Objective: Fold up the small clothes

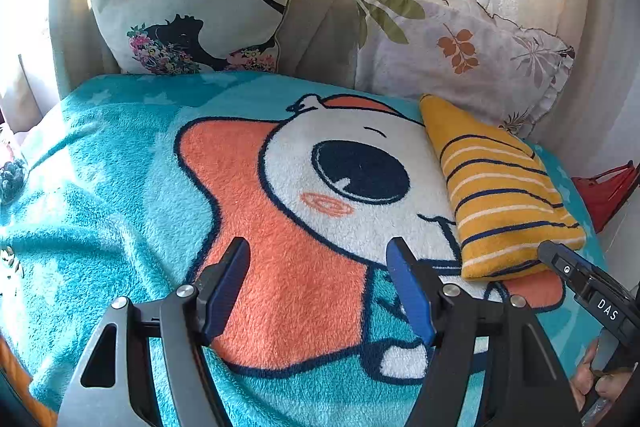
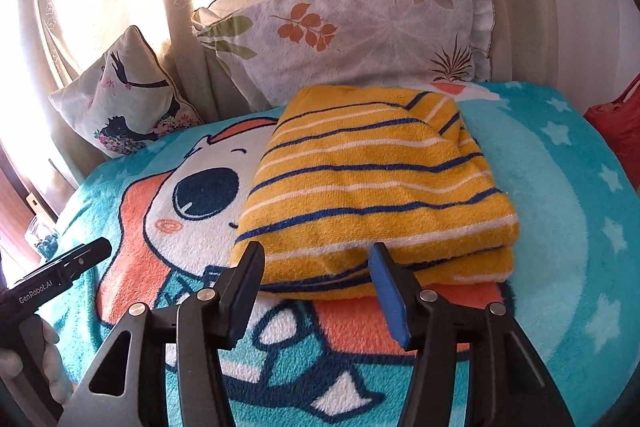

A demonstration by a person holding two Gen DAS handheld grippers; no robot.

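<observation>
The folded yellow striped garment (image 2: 372,195) lies on the cartoon blanket (image 1: 120,187) covering the bed, near its far right side and just in front of the leaf-print pillow (image 2: 360,23), with a butterfly-print cushion (image 1: 192,3) farther left. The left gripper (image 1: 318,251) hangs over the blanket's orange patch, its jaws standing apart with nothing between them. The right gripper (image 2: 316,255) sits at the garment's near edge, jaws likewise parted and holding nothing, the fabric just beyond its blue pads (image 2: 388,291).
</observation>
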